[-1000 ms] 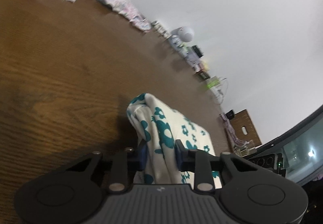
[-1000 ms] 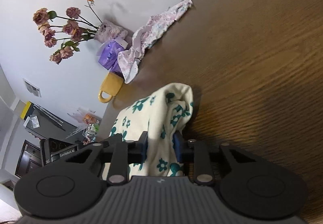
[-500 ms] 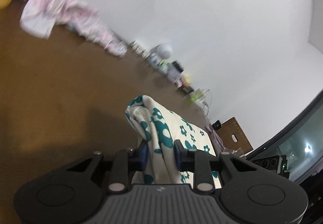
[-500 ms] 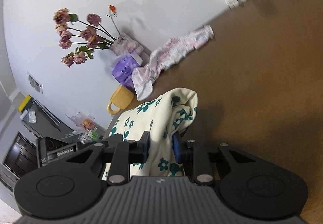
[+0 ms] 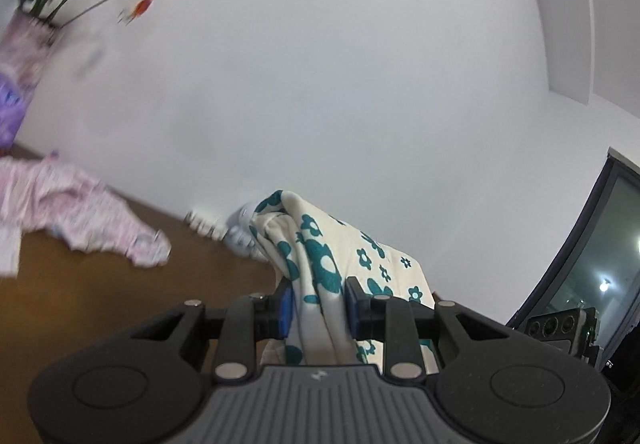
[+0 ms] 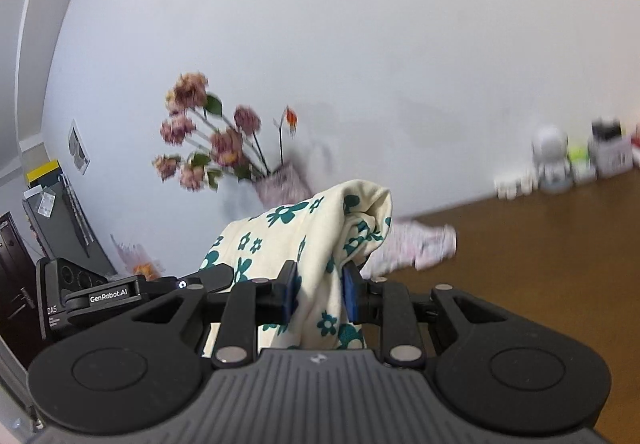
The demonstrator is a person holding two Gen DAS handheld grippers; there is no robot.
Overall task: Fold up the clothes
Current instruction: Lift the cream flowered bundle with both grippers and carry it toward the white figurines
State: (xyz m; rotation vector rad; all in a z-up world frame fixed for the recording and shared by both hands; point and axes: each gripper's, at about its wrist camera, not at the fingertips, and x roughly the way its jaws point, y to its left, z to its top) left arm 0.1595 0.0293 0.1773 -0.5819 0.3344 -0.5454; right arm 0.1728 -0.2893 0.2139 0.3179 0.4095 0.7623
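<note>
We see a vase (image 6: 282,184) holding pink flowers (image 6: 208,148) at left. "GenRobot.AI" and "DAS" read on the left gripper (image 5: 316,306). Both it and the right gripper (image 6: 319,290) pinch the cream teal-flowered garment (image 6: 304,240), stretched between them above the table (image 6: 540,244).

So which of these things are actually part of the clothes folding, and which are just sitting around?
Part of the job:
- cream cloth with teal flowers, pinched in both tongs
- left tongs
- right tongs
- pink patterned garment, probably waiting its turn

Just lying about:
- vase of flowers
- small items along the wall
- wooden table
</note>
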